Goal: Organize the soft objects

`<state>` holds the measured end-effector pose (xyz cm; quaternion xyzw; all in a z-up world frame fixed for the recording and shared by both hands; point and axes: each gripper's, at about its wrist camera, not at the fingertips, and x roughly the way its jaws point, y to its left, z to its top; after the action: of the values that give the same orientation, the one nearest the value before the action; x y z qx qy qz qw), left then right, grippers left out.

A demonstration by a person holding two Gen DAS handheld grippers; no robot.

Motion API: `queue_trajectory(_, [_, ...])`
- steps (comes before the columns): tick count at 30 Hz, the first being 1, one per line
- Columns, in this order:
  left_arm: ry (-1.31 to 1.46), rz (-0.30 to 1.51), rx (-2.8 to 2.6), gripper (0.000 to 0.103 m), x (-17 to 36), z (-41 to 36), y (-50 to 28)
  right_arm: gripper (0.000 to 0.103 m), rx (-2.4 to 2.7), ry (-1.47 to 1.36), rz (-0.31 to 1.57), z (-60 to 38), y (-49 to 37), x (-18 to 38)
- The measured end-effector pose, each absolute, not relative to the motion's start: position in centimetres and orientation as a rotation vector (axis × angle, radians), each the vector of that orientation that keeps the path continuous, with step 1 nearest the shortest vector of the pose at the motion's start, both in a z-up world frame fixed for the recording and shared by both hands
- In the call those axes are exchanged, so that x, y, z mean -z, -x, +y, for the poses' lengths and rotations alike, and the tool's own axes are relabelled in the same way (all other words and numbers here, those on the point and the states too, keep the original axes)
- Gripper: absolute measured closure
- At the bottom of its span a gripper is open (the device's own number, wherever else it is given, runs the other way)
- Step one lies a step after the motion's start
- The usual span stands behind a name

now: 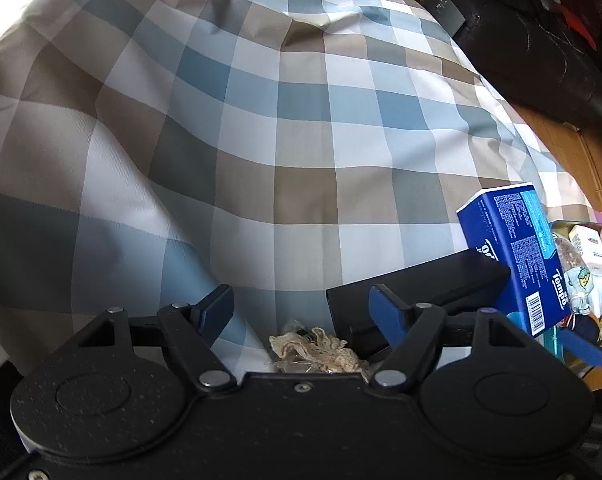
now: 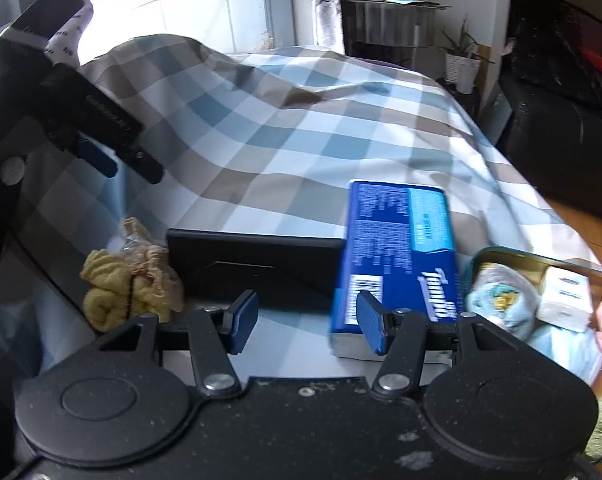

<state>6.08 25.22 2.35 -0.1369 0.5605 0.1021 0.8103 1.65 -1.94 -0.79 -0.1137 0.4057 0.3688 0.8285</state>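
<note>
Both grippers are held released over the checked bed cover (image 1: 261, 128): left gripper (image 1: 301, 316) above lace cloth (image 1: 321, 350), right gripper (image 2: 307, 322) beside the blue tissue pack (image 2: 401, 248) (nothing grasped).

Checked bedcover (image 1: 285, 128) in pale blue, deeper blue, tan-brown and white squares. Deep blue tissue pack (image 2: 401, 256) with a light blue panel, white lettering and a white barcode patch. Plain black box (image 2: 257, 264). Mustard-yellow crumpled cloth (image 2: 113, 292) beside beige lace (image 1: 321, 350). Teal-rimmed tin (image 2: 541, 262) holding pale blue, white and pink items. Black gripper bodies, blue pads (image 1: 217, 312).
</note>
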Motion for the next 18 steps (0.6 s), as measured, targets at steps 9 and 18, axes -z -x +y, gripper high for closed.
queue_trajectory(9, [0.338, 1.208, -0.196, 0.032, -2.1, 25.0, -5.7, 0.049, -0.906, 0.26, 0.866, 5.1, 0.9, 2.8])
queue_trajectory(18, [0.363, 1.208, -0.186, 0.031, -2.1, 24.9, -5.7, 0.052, -0.943, 0.303, 0.867, 7.7, 1.6, 4.4])
